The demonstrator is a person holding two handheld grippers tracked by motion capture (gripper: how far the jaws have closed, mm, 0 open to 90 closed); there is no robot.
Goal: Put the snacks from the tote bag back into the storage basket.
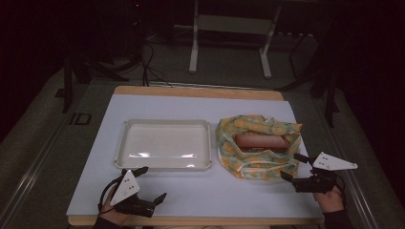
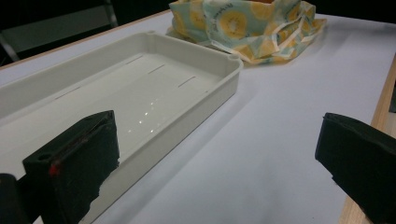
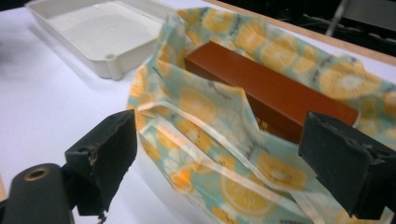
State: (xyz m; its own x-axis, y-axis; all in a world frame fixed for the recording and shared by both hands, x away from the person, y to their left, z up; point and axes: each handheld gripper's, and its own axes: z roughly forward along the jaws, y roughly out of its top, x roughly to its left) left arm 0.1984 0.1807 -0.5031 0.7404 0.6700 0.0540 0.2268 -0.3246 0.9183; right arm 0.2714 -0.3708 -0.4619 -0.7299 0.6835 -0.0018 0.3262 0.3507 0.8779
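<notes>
The right gripper view shows the long brown rectangular box (image 3: 275,91) lying inside the opened citrus-print fabric bag (image 3: 210,140); from the high view the box reads only as a reddish bar, probably the same item. The empty white plastic tray (image 1: 163,144) sits left of the bag on a white-covered table (image 1: 200,191); the room behind is dark. The right gripper (image 1: 292,167) stands wide open at the bag's near edge, holding nothing. The left gripper (image 1: 150,183) is likewise wide open and empty, beside the tray.

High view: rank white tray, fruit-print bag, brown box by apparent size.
1. White tray, largest footprint.
2. Fruit-print bag, slightly smaller.
3. Brown box, smallest, lying inside the bag and partly covered, so its full size is unsure.
</notes>
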